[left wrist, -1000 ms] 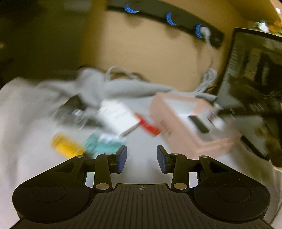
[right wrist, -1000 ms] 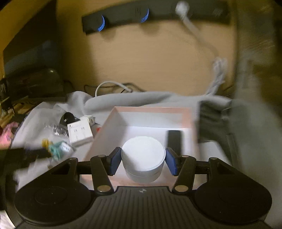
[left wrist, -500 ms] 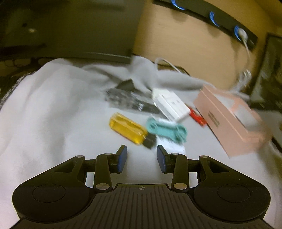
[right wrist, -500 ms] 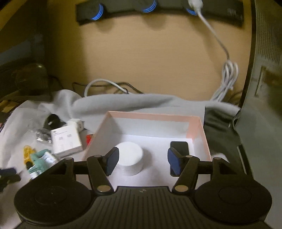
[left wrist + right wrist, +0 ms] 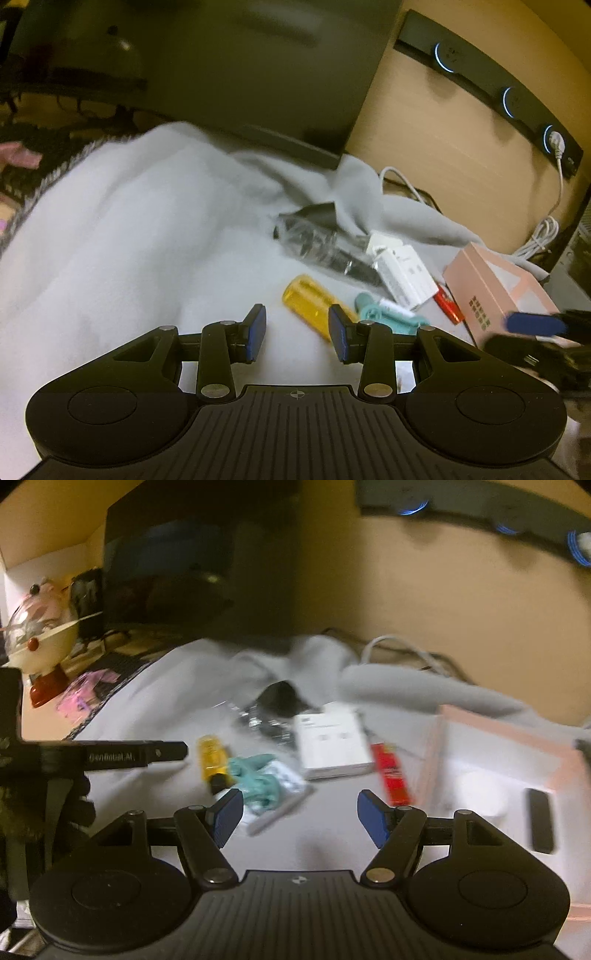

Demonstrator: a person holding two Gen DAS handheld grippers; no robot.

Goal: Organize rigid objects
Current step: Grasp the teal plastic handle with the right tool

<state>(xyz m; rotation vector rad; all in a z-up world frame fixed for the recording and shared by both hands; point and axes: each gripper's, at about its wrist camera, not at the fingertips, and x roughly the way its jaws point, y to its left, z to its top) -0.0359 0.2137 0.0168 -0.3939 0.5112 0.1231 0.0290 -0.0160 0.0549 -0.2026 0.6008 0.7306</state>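
My left gripper [image 5: 297, 334] is open and empty, just short of a yellow cylinder [image 5: 312, 304] lying on the grey blanket. Beside the cylinder lie a teal tool [image 5: 388, 317], a white box [image 5: 404, 275], a red item [image 5: 448, 304] and a clear bag of dark parts [image 5: 321, 245]. A pink box [image 5: 498, 291] stands to the right. My right gripper [image 5: 299, 819] is open and empty above the blanket, near the teal tool [image 5: 258, 779], yellow cylinder [image 5: 212, 757], white box [image 5: 332, 747] and red item [image 5: 393, 777]. The pink box [image 5: 461, 720] holds a white puck [image 5: 484, 794] and a black stick [image 5: 541, 825].
A dark monitor [image 5: 240, 66] stands behind the blanket. A black power strip [image 5: 491, 92] with a white cable [image 5: 539, 236] runs along the wooden wall. A pig-shaped toy [image 5: 37, 627] sits at far left in the right wrist view. The left gripper's arm [image 5: 110, 755] shows there too.
My right gripper has let go of the white puck in the pink box and swung left over the loose items. My left gripper has swung left, closer to the yellow cylinder.
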